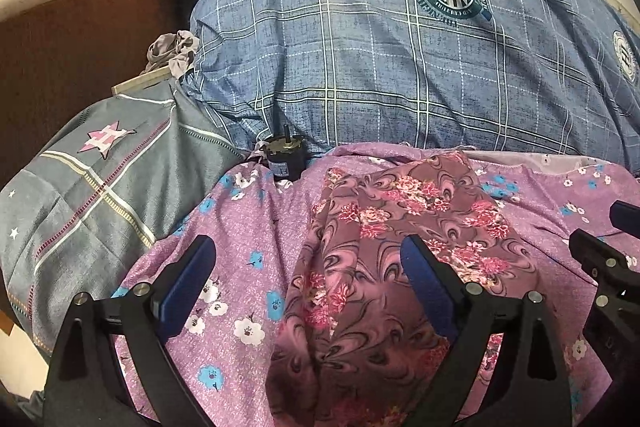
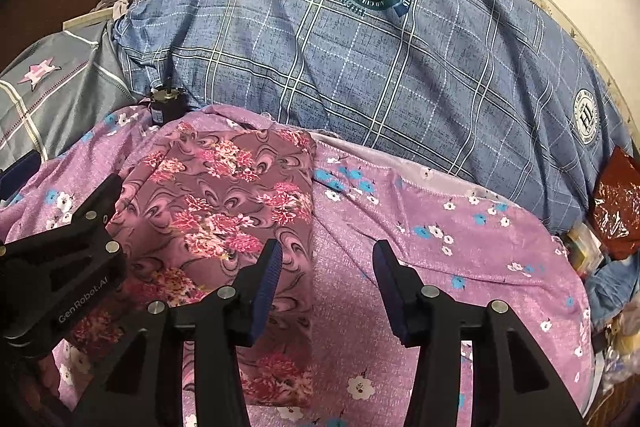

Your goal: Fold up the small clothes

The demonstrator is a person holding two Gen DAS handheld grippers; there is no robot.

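Left wrist view: my left gripper (image 1: 308, 267) gaped wide, empty, straddling the floral garment (image 1: 400, 227) on purple sheet (image 1: 240, 219); long axis ran fwd.

Right wrist view: right gripper (image 2: 326, 263) half-spread, empty, just right of garment's edge; left nearer.

The folded garment (image 2: 224, 195) lies on the bedsheet (image 2: 440, 247); the quilt (image 2: 360, 67) sits behind at twelve o'clock, the pillow (image 1: 100, 195) at nine.
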